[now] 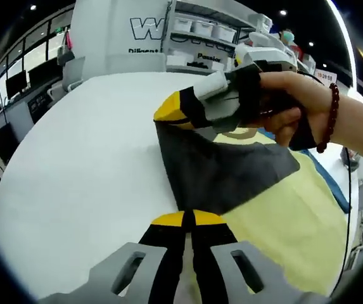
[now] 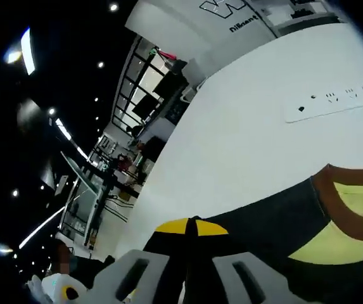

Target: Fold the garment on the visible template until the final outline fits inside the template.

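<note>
Two grippers clamping garment (image 1: 225, 171) | left gripper (image 1: 187, 223), right gripper (image 2: 192, 227) closed on fabric | keeping edge taut over surface (image 1: 86, 164) while folding

Your left gripper view sits low and close over the white table (image 1: 73, 183), looking forward along its own jaws toward the far shelving. The garment (image 1: 219, 171) lies right at its jaw tips, very near the lens, and your right gripper (image 1: 175, 111) enters from the right just beyond the garment.

Your right gripper view is rolled hard, so the table (image 2: 251, 133) slopes up to the right and the dark ceiling takes the left side. It looks across the table from just behind the garment (image 2: 282, 215), which runs up against its jaws.

Both views share the garment and the white tabletop around it.
</note>
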The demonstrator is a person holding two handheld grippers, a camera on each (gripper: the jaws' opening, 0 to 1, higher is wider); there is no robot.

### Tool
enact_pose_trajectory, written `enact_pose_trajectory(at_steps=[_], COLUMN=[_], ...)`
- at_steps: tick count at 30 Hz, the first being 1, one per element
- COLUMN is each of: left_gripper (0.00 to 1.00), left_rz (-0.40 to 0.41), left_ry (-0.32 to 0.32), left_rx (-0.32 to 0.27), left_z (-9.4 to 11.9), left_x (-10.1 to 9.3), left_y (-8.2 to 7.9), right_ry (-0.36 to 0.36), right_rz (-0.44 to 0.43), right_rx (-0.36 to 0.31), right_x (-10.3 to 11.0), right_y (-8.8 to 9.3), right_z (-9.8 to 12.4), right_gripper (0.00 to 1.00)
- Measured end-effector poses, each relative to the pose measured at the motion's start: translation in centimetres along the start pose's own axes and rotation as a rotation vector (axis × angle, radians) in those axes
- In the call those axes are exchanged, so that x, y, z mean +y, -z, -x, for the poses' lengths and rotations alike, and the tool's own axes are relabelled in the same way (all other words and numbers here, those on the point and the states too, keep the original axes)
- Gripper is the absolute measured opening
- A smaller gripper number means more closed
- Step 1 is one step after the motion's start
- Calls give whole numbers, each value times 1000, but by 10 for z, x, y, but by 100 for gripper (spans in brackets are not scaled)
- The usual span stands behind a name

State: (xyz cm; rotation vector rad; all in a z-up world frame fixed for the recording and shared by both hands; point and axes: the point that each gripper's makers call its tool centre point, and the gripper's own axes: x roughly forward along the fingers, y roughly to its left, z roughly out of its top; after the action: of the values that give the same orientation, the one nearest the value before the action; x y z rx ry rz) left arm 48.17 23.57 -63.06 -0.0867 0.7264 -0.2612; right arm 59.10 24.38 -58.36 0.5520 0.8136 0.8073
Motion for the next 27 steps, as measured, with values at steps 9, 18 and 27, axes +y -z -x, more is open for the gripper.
enact_pose_trajectory(at_steps=[9, 18, 27], left_gripper=[3, 6, 10], left_rz=[19, 93, 4], left_ry=[-4, -54, -75], left_rx=[0, 47, 91], left_z=[3, 8, 15], left_x=[-2, 8, 11], left_y=[4, 12, 18], right_ry=[28, 119, 215], right_rz=[95, 165, 221], right_rx=[-7, 0, -7], right_x=[-2, -30, -55], right_y=[-12, -10, -8], right_z=[2, 19, 45], right_gripper=[3, 8, 17])
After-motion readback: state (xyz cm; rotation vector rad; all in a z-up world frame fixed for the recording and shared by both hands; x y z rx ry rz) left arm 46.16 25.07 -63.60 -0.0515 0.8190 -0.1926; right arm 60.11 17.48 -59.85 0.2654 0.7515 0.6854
